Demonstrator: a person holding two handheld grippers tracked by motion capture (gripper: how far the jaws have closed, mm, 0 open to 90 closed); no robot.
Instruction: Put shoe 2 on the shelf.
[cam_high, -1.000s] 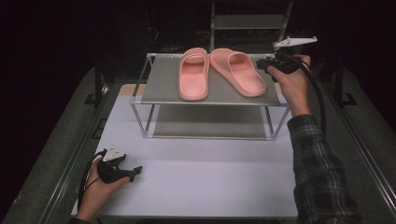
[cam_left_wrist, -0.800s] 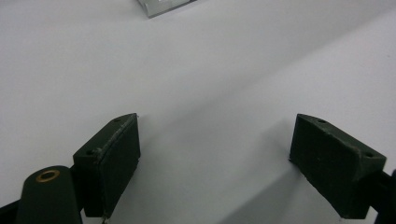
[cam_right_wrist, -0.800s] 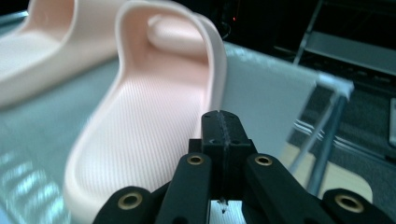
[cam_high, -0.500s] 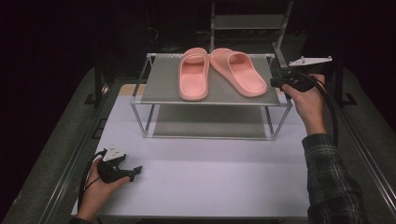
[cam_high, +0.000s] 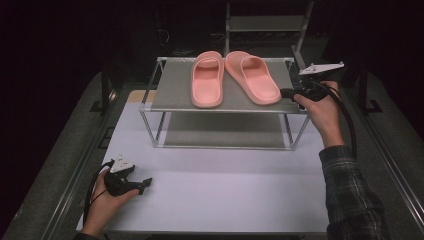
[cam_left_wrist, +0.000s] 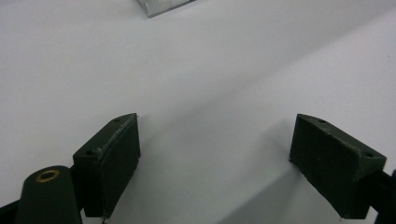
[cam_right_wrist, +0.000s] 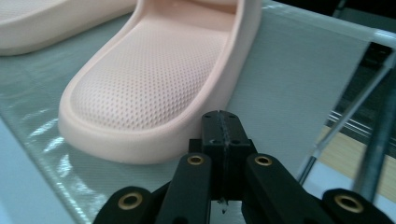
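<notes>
Two pink slippers lie side by side on the top shelf of a metal rack (cam_high: 170, 97). The left slipper (cam_high: 208, 79) points straight back, and the right slipper (cam_high: 252, 76) (cam_right_wrist: 154, 74) angles toward the rack's right front corner. My right gripper (cam_high: 286, 92) (cam_right_wrist: 222, 123) is shut with nothing in it, its tips just off the heel of the right slipper at the shelf's right edge. My left gripper (cam_high: 145, 183) (cam_left_wrist: 215, 149) rests low over the white table near the front left, jaws wide open and empty.
The rack stands at the back of the white table (cam_high: 225, 185) and has a lower shelf (cam_high: 225, 131) with nothing on it. Dark rails run along both table sides. A second metal frame (cam_high: 265, 22) stands behind the rack.
My right gripper has come down and forward along the rack's right side, from beside the slipper's toe end to its heel. The left gripper has stayed put.
</notes>
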